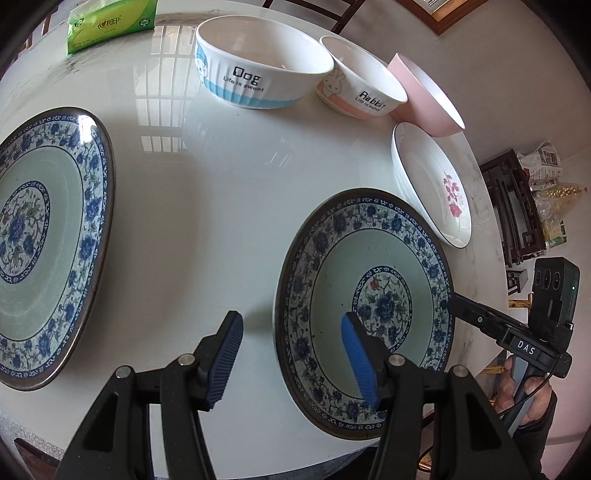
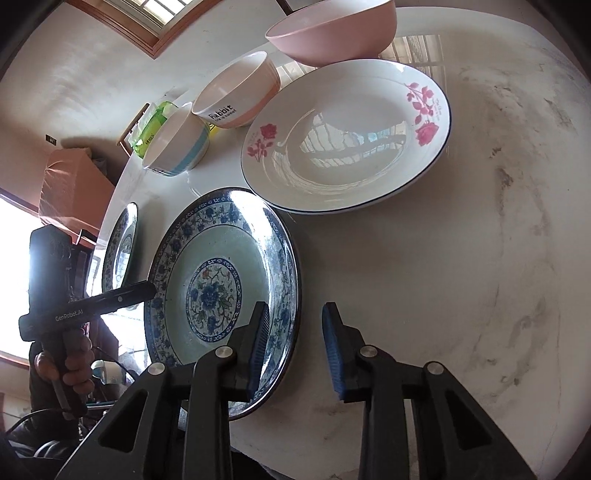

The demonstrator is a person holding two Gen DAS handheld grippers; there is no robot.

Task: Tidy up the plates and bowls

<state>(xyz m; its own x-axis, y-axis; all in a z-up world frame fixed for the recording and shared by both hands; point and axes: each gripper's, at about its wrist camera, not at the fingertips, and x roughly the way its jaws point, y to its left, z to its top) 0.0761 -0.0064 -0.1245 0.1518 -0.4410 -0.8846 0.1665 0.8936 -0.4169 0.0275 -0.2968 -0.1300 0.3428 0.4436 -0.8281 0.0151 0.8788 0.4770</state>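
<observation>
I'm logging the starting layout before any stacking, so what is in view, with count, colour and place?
Blue floral plates: 2, blue-green; one far left, one near the table's front edge.
Rose plate: 1, white with pink roses, behind the near blue plate.
Dog bowl: 1, white-blue, back.
Rabbit bowl: 1, white-peach, beside it.
Pink bowl: 1, back right.
Tissue pack: 1, green, back left.
Table: 1, white marble.
Left tool: open, straddling the near plate's left rim.
Right tool: open, straddling its right rim.
</observation>
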